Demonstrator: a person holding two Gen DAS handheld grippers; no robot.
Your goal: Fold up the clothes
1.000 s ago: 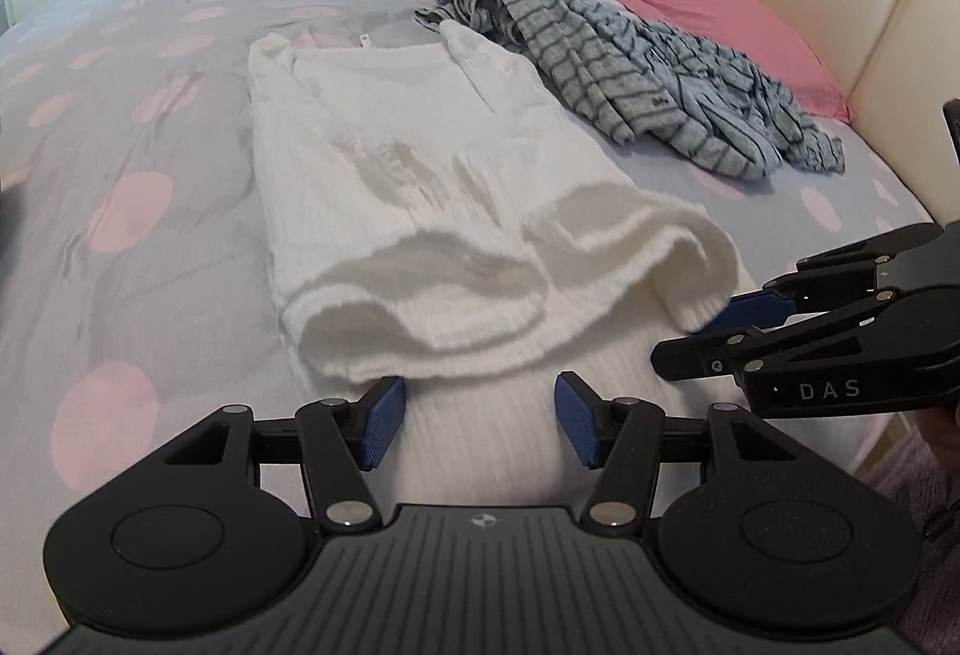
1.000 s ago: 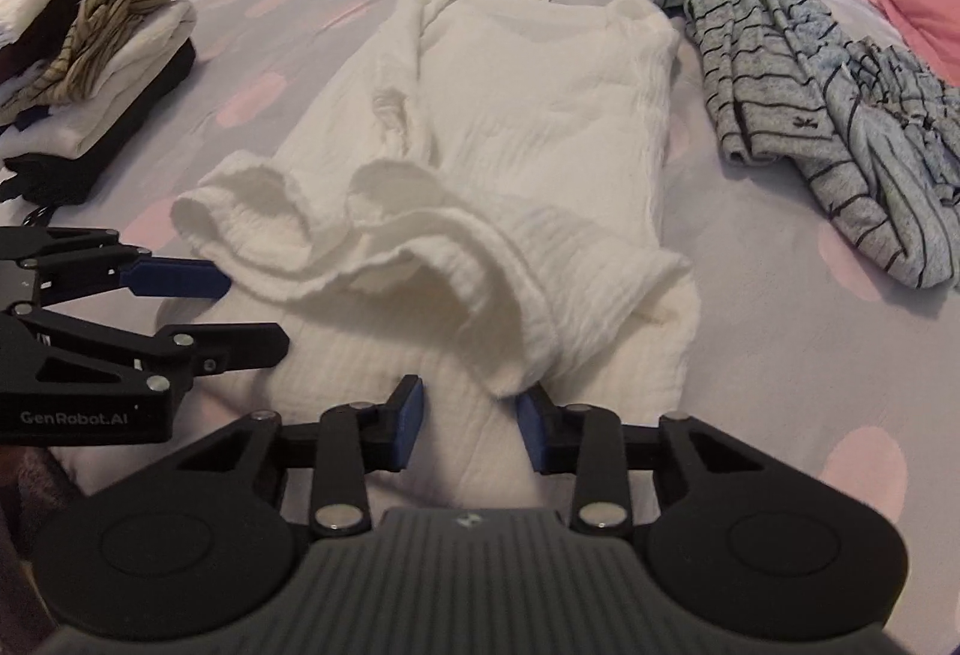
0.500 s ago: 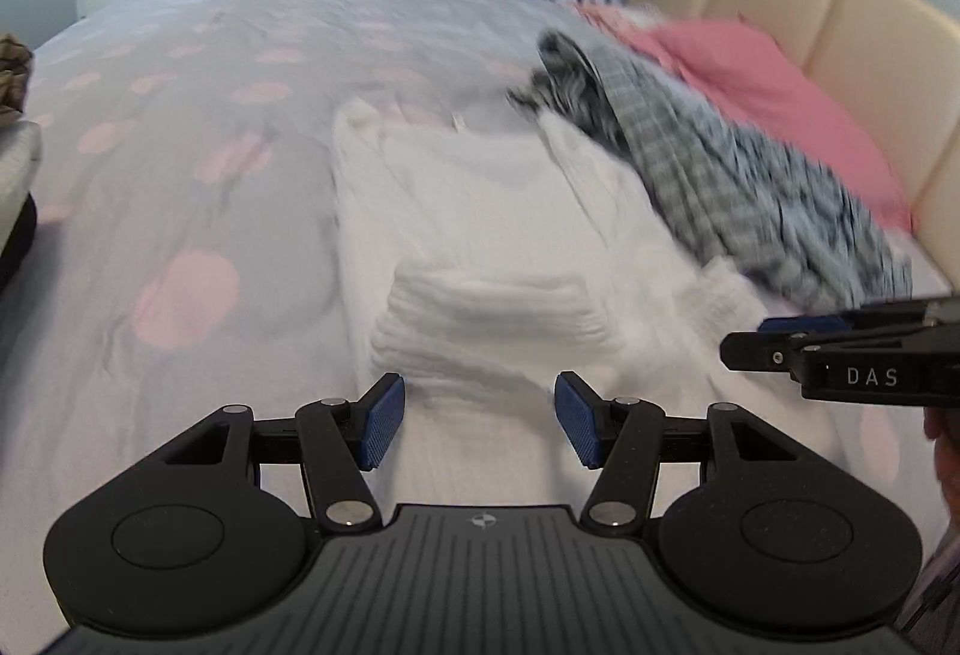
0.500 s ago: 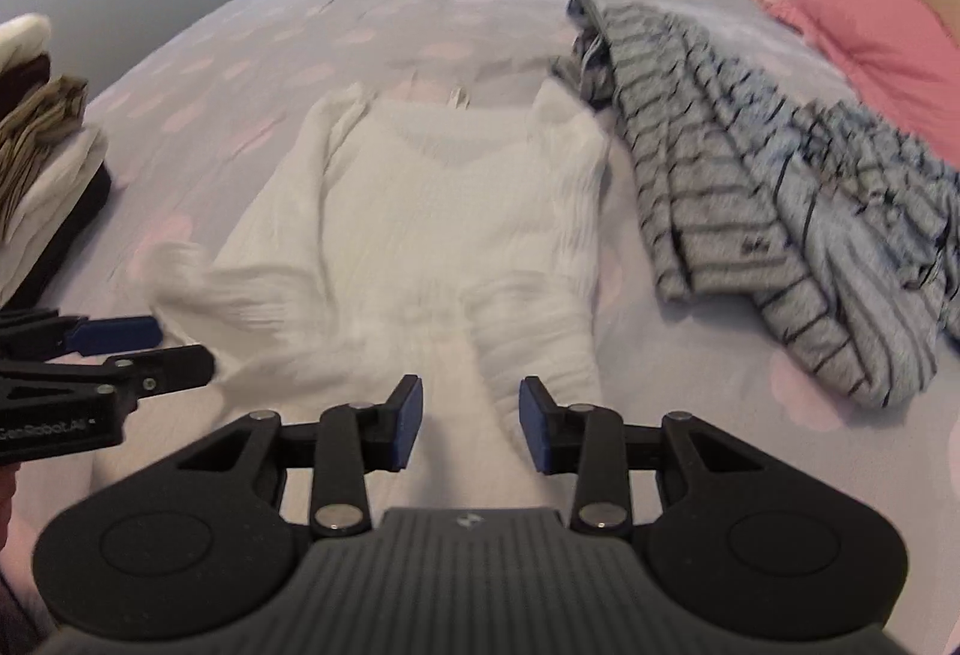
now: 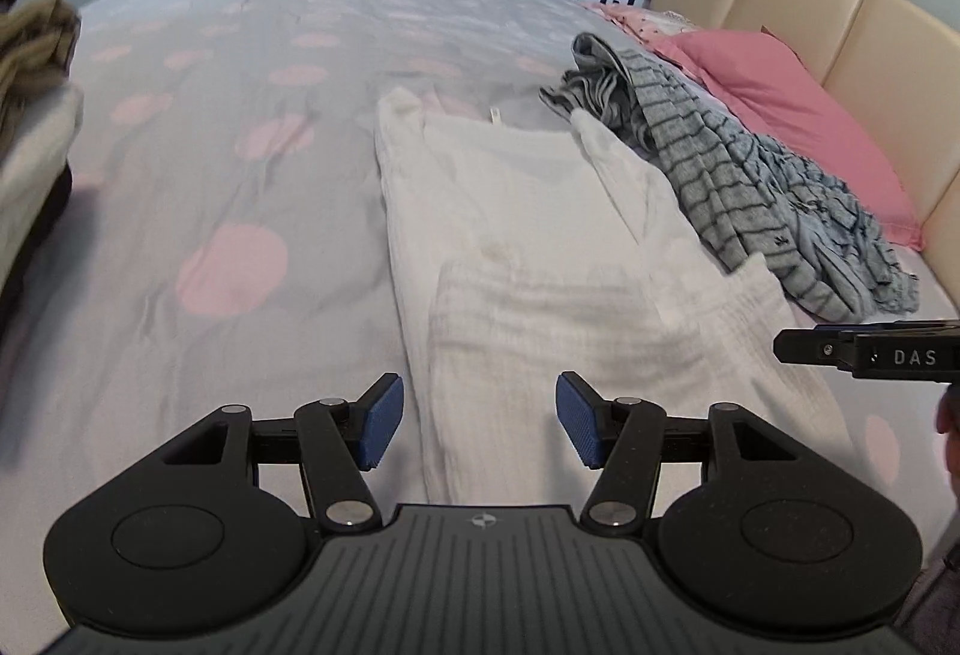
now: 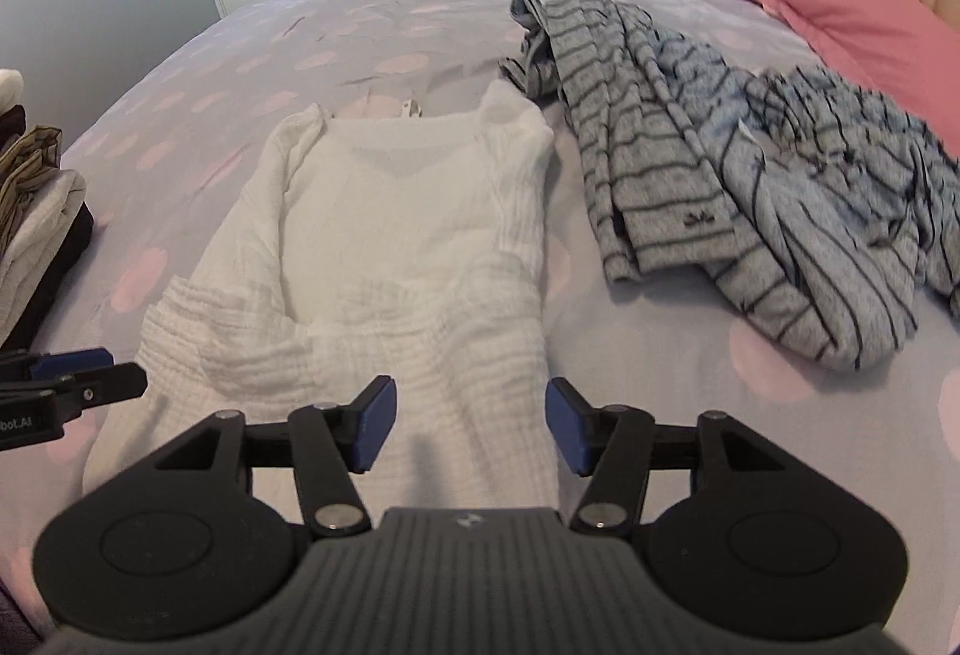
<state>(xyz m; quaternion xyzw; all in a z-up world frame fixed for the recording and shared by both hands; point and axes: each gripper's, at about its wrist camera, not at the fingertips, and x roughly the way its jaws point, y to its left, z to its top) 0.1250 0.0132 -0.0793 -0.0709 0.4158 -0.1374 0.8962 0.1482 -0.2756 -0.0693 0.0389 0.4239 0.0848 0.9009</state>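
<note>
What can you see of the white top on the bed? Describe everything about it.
The white top is crinkled, gauzy-looking fabric with a V-shaped neckline and a small label at the collar. It lies flat on the spotted bedcover, neck away from the cameras, both sleeves folded in across its lower half. Its right shoulder lies close against the grey striped garment. Neither gripper holds it.

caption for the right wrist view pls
Right hand-held gripper, jaws opening, empty, above white top on bed beside striped garment.
</note>
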